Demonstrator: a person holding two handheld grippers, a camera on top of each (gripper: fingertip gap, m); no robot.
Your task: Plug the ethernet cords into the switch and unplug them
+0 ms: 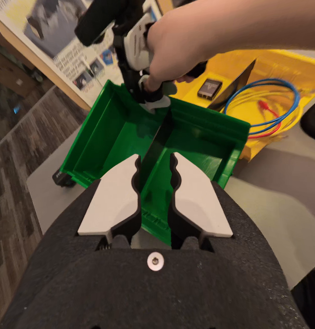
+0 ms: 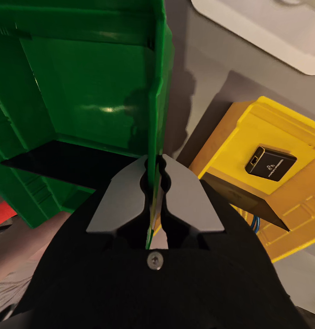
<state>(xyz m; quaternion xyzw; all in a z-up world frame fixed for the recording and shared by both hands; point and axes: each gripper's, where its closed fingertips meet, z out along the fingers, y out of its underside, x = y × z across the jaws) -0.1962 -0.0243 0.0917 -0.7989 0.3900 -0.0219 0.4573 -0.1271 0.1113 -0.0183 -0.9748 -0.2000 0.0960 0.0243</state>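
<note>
A small black switch lies in a yellow bin, next to a black divider. It also shows in the right wrist view. Blue, red and yellow ethernet cords lie coiled in the same bin. An empty green bin with a black divider stands beside it. My right gripper is shut on the green bin's wall; in the left wrist view it clamps the far wall, held by a hand. My left gripper is open, its jaws on either side of the bin's near wall.
The bins stand on a grey table; its left edge drops to a patterned floor. A small black object sits at the green bin's left corner. A printed board leans behind. A white object lies beyond the bins.
</note>
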